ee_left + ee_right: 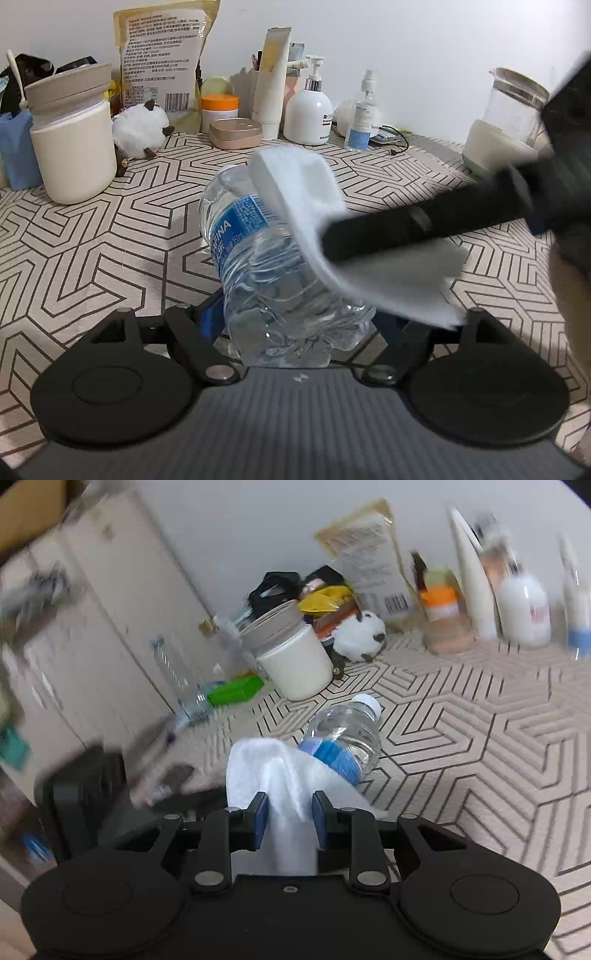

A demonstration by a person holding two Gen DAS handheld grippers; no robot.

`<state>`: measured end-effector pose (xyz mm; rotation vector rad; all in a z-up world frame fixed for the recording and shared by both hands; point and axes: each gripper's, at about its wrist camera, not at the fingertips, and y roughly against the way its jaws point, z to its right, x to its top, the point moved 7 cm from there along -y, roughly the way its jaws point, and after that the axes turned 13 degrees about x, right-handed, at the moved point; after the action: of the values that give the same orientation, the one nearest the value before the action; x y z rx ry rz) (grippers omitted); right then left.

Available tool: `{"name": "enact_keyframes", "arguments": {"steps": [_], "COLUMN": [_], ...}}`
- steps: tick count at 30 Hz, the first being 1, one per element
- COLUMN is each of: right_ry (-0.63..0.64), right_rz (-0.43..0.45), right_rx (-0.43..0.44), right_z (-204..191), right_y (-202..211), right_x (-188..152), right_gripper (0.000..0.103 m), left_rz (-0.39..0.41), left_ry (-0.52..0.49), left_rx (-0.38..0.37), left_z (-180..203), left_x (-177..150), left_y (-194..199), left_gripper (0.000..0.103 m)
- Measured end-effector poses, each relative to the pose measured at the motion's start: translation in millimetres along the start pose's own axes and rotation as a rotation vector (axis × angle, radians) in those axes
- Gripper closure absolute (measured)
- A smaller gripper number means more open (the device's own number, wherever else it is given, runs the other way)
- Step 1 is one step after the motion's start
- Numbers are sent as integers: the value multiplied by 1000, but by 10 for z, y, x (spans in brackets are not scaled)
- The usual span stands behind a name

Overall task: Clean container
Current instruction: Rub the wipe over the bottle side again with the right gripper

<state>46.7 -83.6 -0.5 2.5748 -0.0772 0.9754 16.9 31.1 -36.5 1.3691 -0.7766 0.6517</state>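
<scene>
A clear plastic water bottle (280,295) with a blue label is tilted above the patterned tablecloth (92,240), its base toward the left wrist camera. My left gripper (295,321) is shut on its lower body. A white cloth (306,184) drapes over the bottle's upper side. One black finger (406,229) of the right gripper reaches in from the right and lies across the cloth. In the right wrist view, my right gripper (290,819) is shut on the bunched cloth (273,775). Beyond it are the bottle (343,738) and its white cap (367,701).
A cream jar (70,147) stands at the left, a plush sheep (140,125) beside it. Along the wall are a printed pouch (162,55), an orange-lidded jar (219,107), a pink case (236,133), a pump bottle (308,114) and a spray bottle (364,110). A glass jug (509,110) stands at the right.
</scene>
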Motion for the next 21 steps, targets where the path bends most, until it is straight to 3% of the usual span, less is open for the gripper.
{"name": "enact_keyframes", "arguments": {"steps": [2, 10, 16, 21], "right_ry": [-28, 95, 55, 77], "right_rz": [14, 28, 52, -26], "right_rx": [-8, -104, -30, 77], "right_z": [75, 76, 157, -8], "right_y": [-41, -200, -127, -108], "right_x": [57, 227, 175, 56], "right_gripper": [72, 69, 69, 68], "left_rz": [0, -3, 0, 3], "left_ry": [5, 2, 15, 32], "left_rx": [-4, 3, 41, 78], "left_z": [-4, 11, -22, -61], "left_x": [2, 1, 4, 7], "left_y": [1, 5, 11, 17], "left_gripper": [25, 24, 27, 30]}}
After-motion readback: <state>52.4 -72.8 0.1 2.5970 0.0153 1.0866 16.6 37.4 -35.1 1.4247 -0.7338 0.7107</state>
